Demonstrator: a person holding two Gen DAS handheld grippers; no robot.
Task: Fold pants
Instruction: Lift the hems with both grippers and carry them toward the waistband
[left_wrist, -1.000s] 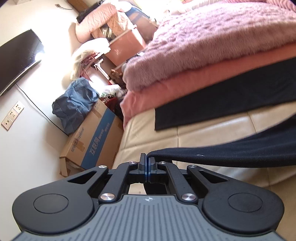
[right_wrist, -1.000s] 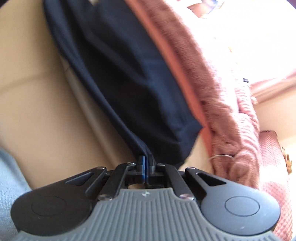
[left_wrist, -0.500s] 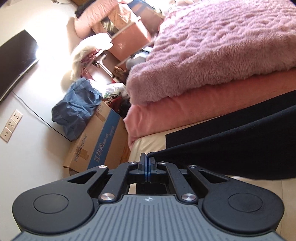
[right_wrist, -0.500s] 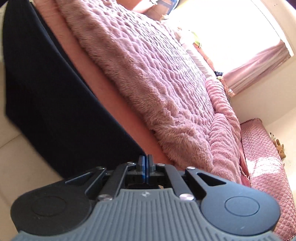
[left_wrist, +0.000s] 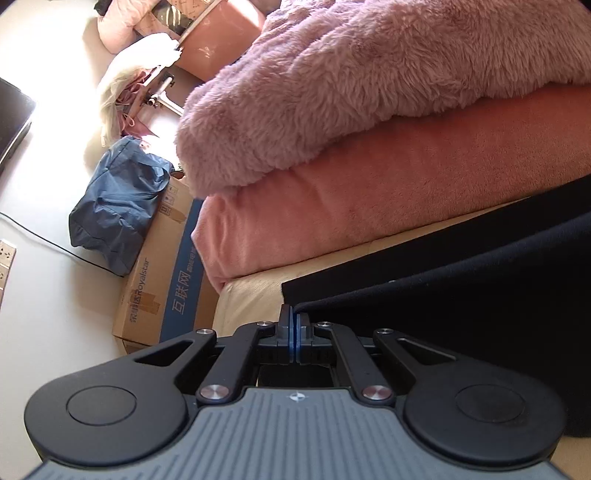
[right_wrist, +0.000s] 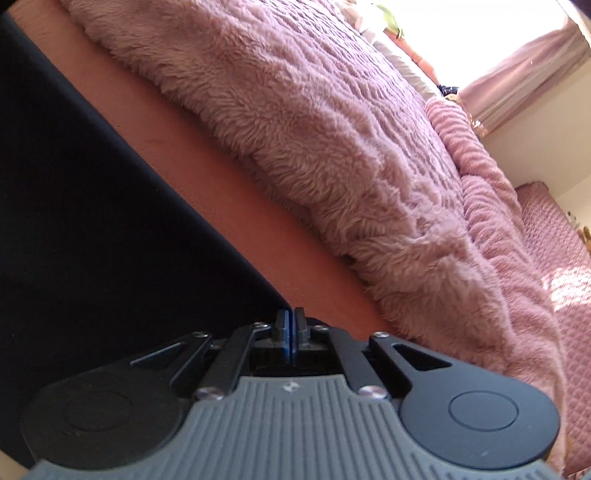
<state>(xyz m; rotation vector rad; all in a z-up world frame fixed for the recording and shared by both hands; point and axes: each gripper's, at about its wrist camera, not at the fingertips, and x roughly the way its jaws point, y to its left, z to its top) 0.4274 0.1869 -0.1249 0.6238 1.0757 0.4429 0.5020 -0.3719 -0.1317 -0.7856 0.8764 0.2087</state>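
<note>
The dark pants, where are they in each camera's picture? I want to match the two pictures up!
Left wrist view: the dark pants fill the lower right, one corner pinched in the left gripper, jaws shut.
Right wrist view: the pants fill the left side, reaching the right gripper, jaws shut.
Shared landmark: the fluffy pink blanket, lying on the salmon blanket just beyond the pants in both.

Pants run off the right edge in the left wrist view. Right gripper: grip on fabric cannot be confirmed. Carton print partly illegible.
</note>
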